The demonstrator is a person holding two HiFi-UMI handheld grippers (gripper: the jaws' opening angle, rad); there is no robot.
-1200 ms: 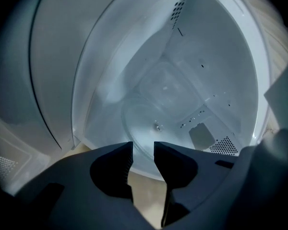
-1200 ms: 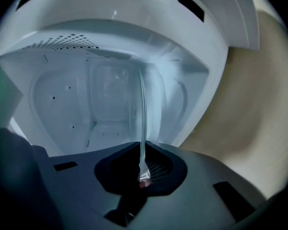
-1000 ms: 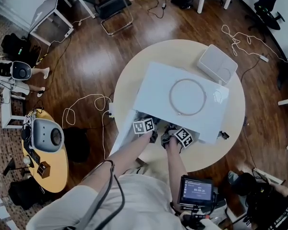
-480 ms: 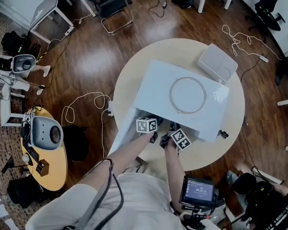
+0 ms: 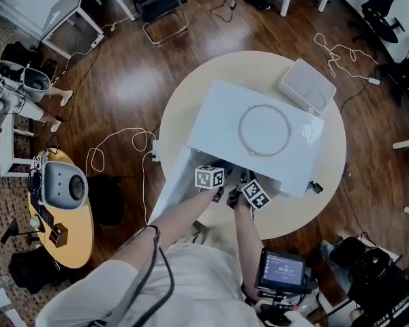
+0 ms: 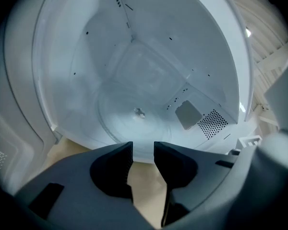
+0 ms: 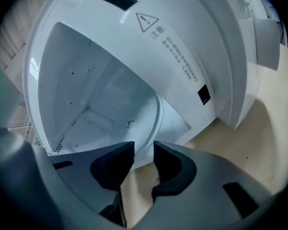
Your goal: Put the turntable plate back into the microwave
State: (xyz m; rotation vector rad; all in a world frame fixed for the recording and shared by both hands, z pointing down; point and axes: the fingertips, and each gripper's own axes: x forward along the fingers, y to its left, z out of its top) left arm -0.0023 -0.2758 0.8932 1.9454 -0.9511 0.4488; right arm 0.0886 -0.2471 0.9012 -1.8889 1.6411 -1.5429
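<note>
Turntable plate is lying flat inside microwave. Left gripper is hovering at microwave mouth, jaws spread, empty. Right gripper likewise, jaws just been opening, nothing between.

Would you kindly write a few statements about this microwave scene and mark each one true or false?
1. The turntable plate lies inside the microwave. True.
2. The right claw grips the turntable plate. False: its jaws have just been opening and nothing is between them.
3. The microwave's door is shut. False: it stands open.
4. A ring lies on top of the microwave. True.
5. The left claw is open and empty. True.
</note>
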